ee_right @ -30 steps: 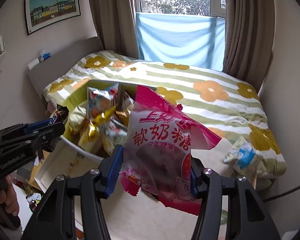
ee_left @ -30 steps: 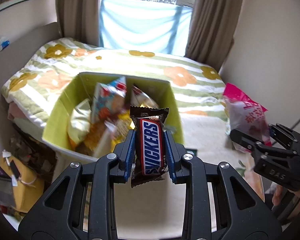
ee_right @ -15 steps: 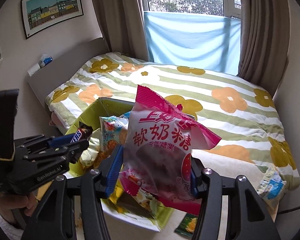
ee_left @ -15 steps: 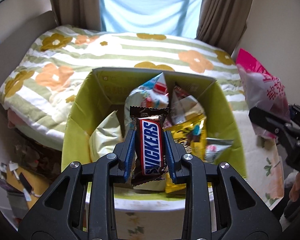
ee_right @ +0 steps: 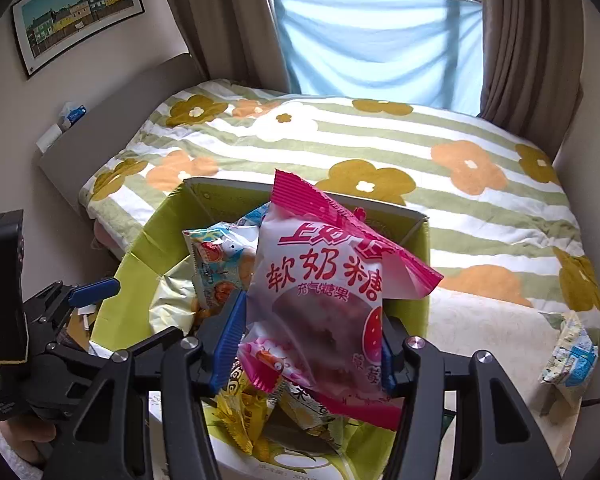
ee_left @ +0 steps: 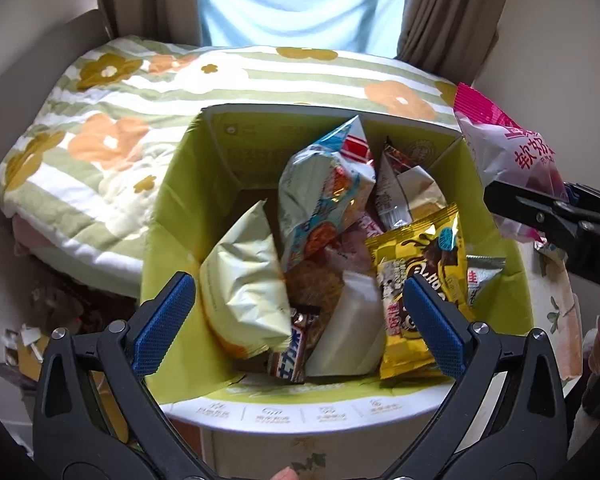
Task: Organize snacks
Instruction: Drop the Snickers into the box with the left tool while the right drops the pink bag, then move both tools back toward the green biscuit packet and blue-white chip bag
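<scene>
The Snickers bar [ee_left: 296,350] has just dropped out of the left tongs [ee_left: 300,322]: a moment ago it stood pinched upright between the blue pads, and now it lies inside the green box [ee_left: 168,240], at the box's near edge, wedged between the pale yellow bag [ee_left: 244,280] and a white packet [ee_left: 352,328]. The left tongs are opening and stand spread wide above the box with nothing between them, so that snack looks delivered and the left hand is free for another. The bar lies tilted, its long axis running from the near edge up toward the far one, its far end tucked under the other packets; only part of the lettering shows.

Further in, the box holds a yellow chocolate bag [ee_left: 420,280] on its right side and a blue-and-white bag [ee_left: 324,200] standing on end near the middle.

The right tongs [ee_right: 308,344] are pinching the pink candy bag [ee_right: 324,292], held upright over the box's right side, its crimped top pointing up and away; I judge it goes in next. One small blue packet [ee_right: 572,352] lies on the bed [ee_right: 380,140] at its right edge, still to be collected.
</scene>
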Available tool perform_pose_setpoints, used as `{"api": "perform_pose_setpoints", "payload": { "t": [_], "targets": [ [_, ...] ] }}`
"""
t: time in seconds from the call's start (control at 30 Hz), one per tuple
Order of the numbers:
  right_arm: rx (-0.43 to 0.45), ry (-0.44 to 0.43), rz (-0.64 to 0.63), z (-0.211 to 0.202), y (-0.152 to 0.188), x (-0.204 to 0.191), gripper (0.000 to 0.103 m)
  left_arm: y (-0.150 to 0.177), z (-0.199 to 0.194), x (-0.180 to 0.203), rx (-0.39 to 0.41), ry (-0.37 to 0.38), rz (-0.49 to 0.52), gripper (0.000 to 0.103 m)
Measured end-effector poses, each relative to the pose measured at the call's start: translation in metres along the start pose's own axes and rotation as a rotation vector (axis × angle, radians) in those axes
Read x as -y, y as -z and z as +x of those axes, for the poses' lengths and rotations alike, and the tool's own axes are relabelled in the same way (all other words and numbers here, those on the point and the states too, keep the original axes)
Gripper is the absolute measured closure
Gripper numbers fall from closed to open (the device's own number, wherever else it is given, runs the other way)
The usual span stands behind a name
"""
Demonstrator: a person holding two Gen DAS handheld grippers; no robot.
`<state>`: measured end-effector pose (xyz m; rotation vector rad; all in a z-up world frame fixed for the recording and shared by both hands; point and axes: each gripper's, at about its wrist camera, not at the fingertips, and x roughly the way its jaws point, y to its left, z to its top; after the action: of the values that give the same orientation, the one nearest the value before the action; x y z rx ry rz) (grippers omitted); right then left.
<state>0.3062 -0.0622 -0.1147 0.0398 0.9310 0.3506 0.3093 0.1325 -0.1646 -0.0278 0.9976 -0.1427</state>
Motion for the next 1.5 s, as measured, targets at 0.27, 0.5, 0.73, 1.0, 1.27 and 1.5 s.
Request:
{"api": "perform_pose_setpoints", "payload": {
  "t": [0.27, 0.5, 0.73, 1.0, 1.27, 1.5],
  "targets": [
    [-0.040, -0.108, -0.023, 0.014, -0.008, -0.017, 0.044, 0.011, -0.011, -0.029, -0.008, -0.026, -0.081, 0.000],
    [0.014, -0.090, -0.033, 0.007, 0.000, -0.020, 0.007, 0.014, -0.009, -0.026, -0.018, -0.025, -0.079, 0.000],
    [0.030, -0.028, -0.048, -0.002, 0.007, -0.017, 0.007, 0.016, -0.012, -0.016, -0.023, -0.010, -0.050, 0.000],
    [-0.017, 0.023, -0.006, -0.025, 0.020, -0.005, 0.007, 0.017, -0.016, -0.008, -0.039, 0.043, -0.059, 0.000],
    [0.003, 0.111, 0.075, -0.066, 0.048, 0.039, 0.006, 0.018, -0.025, 0.027, -0.021, 0.095, -0.011, 0.000],
    [0.018, 0.162, 0.164, -0.093, 0.074, 0.096, 0.006, 0.025, -0.035, 0.061, 0.003, 0.093, -0.048, 0.000]
  ]
}}
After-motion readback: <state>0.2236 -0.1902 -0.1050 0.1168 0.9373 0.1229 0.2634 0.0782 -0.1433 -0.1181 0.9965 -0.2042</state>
